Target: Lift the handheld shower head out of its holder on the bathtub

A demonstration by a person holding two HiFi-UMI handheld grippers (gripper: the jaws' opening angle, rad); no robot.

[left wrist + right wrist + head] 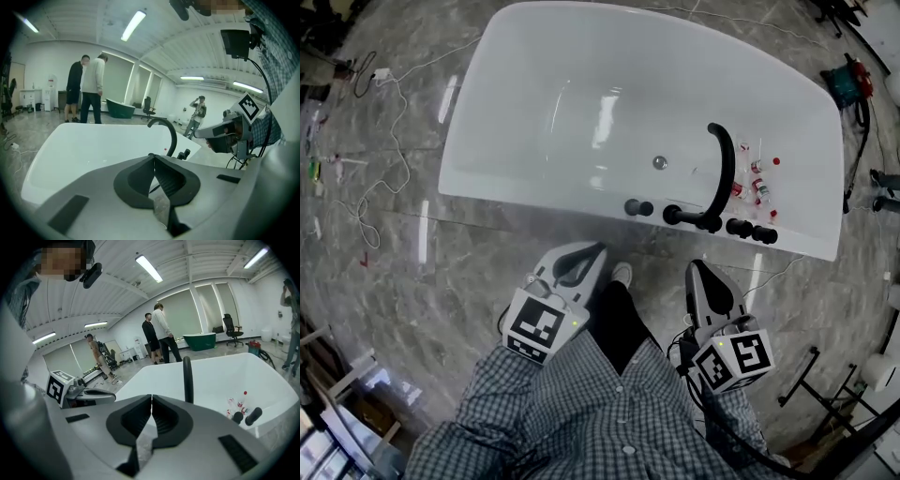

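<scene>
The tub (534, 56) lies across the floor ahead, with black fittings lined along its near rim toward the right. The shower head (764, 234) seems to be the short slanted piece at the right end of that row, right of the arched spout (724, 169), parked in its holder where someone standing here can reach it. The left gripper (596, 251) and right gripper (694, 269) hang near the person's legs, well short of the rim. Both have jaws pressed together on nothing, probably a carrying posture. The right one is nearer the fittings, so it looks better placed to reach.
</scene>
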